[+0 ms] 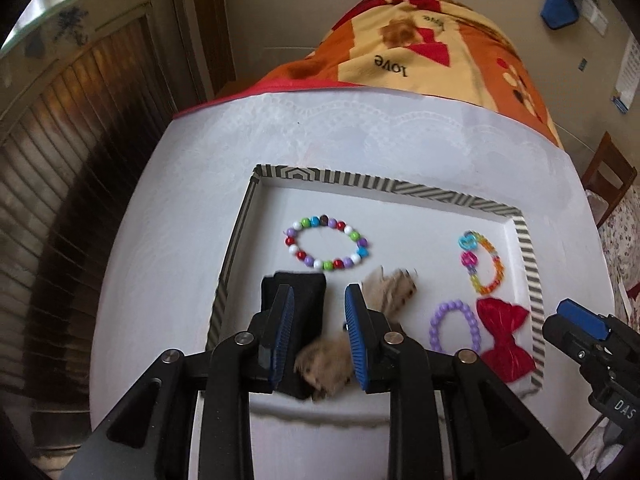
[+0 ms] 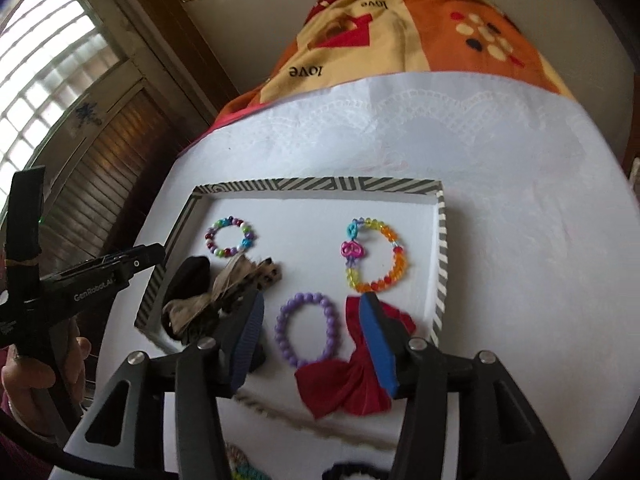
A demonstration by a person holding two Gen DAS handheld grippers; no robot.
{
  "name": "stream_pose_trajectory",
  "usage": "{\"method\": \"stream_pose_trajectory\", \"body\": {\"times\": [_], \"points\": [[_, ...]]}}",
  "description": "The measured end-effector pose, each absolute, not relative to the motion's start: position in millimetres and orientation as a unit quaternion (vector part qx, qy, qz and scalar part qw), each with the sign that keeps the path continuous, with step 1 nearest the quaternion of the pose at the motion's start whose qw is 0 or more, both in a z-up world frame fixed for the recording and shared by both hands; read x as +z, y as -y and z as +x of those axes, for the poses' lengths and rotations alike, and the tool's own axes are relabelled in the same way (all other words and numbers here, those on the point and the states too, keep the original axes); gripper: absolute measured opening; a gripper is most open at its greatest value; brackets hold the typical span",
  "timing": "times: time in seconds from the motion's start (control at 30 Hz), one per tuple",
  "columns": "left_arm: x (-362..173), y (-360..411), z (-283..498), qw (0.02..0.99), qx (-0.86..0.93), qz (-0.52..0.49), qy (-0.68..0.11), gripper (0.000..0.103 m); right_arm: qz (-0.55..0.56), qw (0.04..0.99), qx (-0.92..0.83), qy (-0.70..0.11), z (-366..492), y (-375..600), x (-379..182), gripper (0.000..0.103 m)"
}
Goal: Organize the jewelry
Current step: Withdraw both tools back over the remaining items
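Showing person's hand (image 2: 24, 376) only in right view; left gripper (image 1: 320, 336), right gripper (image 2: 308, 344) fingers parted, empty above tray (image 1: 532, 276).

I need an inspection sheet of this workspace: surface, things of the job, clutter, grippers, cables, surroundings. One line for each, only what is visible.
Surface: white cloth with a lace pattern, over a patterned blanket.
Job's things: striped-rim tray holds a multicolour bead bracelet, a rainbow bracelet, a purple bracelet, a red bow, a leopard-print bow and a black item.
Clutter: more pieces at the near edge, partly hidden.
Grippers: left gripper open, empty; right gripper open, empty, above the red bow.
Cables: nothing seen.
Surroundings: window, wooden shutter, wall.
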State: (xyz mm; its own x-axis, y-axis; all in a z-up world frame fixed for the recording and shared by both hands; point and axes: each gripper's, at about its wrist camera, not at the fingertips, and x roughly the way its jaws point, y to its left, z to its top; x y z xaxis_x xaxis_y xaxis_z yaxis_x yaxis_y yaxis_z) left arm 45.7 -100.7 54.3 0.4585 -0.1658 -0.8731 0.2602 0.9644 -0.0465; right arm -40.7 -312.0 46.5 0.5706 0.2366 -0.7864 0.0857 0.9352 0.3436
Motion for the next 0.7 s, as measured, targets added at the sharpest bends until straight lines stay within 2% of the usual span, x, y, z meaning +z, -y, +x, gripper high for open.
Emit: {"method": "stream_pose_trajectory", "body": {"times": [0.7], "points": [[66,107,-91,0.851,-0.141,0.038,-0.505,0.016,0.164,0.872,0.020,-0.460,-174,307,61,0.058]]}}
